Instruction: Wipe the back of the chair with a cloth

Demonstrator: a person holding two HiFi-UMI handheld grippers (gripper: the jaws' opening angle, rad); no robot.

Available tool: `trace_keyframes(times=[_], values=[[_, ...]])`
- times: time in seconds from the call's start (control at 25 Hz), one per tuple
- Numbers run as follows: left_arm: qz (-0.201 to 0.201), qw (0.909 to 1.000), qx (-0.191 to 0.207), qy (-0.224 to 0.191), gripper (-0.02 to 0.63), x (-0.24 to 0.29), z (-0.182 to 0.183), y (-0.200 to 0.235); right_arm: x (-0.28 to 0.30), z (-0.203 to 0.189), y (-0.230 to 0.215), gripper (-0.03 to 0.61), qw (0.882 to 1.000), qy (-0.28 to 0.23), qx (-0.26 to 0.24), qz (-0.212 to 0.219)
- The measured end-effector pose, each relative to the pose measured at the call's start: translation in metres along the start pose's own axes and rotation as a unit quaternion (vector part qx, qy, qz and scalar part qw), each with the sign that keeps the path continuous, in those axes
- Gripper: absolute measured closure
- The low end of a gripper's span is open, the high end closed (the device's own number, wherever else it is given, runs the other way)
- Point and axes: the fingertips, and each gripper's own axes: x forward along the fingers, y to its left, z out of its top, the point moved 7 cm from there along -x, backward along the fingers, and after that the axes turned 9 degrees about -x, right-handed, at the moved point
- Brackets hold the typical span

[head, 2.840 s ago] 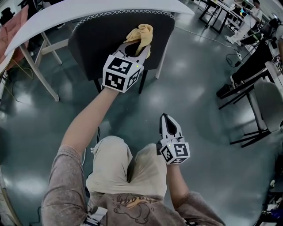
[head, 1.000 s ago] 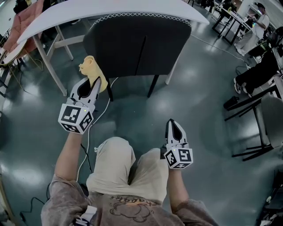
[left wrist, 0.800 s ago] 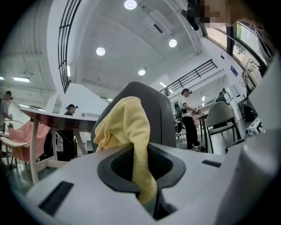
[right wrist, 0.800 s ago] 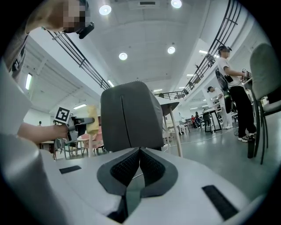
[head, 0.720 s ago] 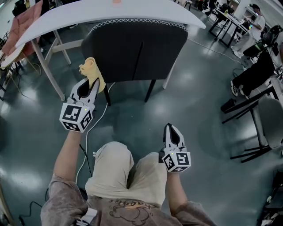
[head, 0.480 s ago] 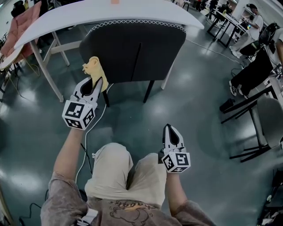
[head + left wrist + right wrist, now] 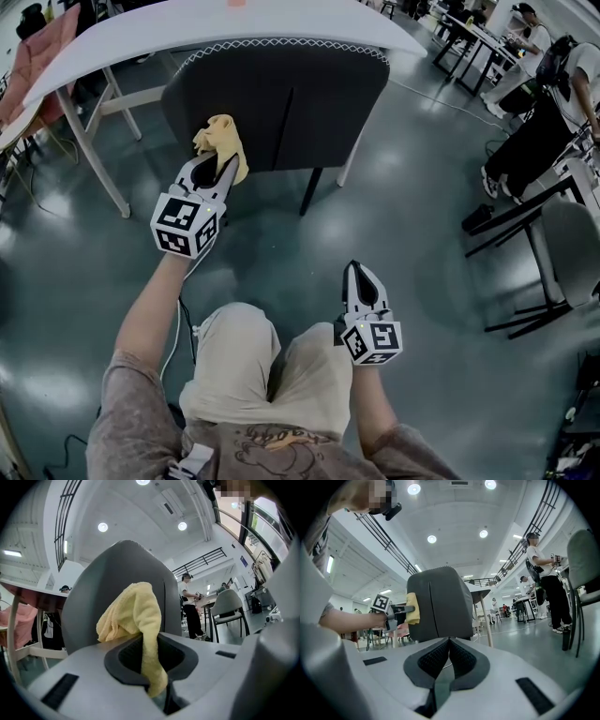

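Swinging back in from the left, the left gripper now reaches the left edge of the dark chair tucked under the white table. Its jaws pinch the yellow cloth against the chair back. The right gripper hangs near the person's knee, closed and empty.

Two claws: the left claw and the right claw, each with one marker cube. One yellow cloth. Two chairs can be made out clearly, a dark chair close by and a grey chair at the right edge. One white desk — others farther back are too small to count. Two bystanders at top right: one person, another person.
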Motion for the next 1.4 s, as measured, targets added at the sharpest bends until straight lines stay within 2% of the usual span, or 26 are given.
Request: trace_keyframes(times=[0.48,1.4], values=[[-0.06,0.998,0.015,0.01,0.551,0.066,0.001,-0.041,-0.006,0.003,-0.002,0.552,1.0,0.002,-0.003,-0.016],[-0.126,0.9912,0.022,0.035,0.551,0.16,-0.018,-0.119,-0.023,-0.014,-0.011,0.552,0.999,0.014,0.001,-0.043]])
